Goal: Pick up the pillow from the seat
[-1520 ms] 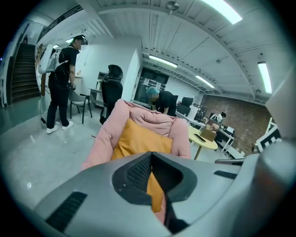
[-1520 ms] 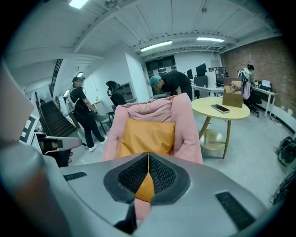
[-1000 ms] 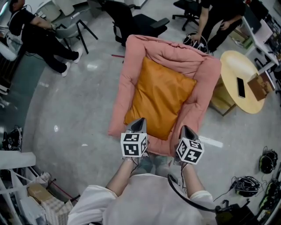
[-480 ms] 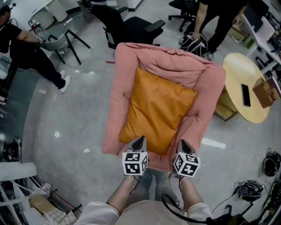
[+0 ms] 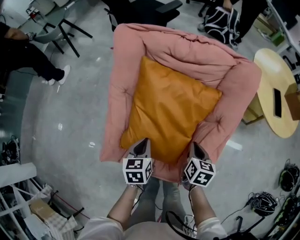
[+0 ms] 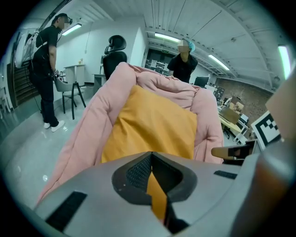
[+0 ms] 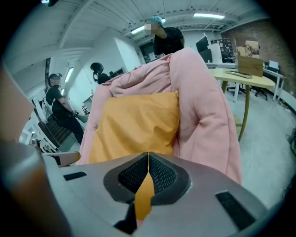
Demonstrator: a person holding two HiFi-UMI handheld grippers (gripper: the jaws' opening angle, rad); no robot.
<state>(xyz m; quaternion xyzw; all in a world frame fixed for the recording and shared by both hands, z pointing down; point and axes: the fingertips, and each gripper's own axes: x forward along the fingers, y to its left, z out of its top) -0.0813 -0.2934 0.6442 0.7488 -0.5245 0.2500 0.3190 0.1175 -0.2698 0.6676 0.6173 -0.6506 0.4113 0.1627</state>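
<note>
1. Left gripper. It is nearest us, with its marker cube turned our way. Its pads are pressed together on a thin orange fold at the near-left corner of the pillow.
2. Right gripper. It sits level with the first. Its pads are likewise closed on a fold of the same cloth, at the pillow's near-right corner.
3. Pillow. We record it as orange and rectangular, lying in the hollow of the seat and covering most of it. Its near edge is at the seat's front edge, and its far corners reach toward the back roll. It sits slightly askew, with the far-right corner touching the right side roll.
4. Seat. It is pink and padded, with raised rolls along the left side, right side and back. It stands on the grey floor.
5. Cables. We note a dark tangle on the floor, off to our right and well apart from the seat.
6. Table. It is round and pale, and stands just beyond the seat's right side. A dark phone lies on its top.
7. Chair. It is black and stands behind the seat's back roll.
8. Persons. One in dark clothes sits far left, and another stands behind the seat.
</note>
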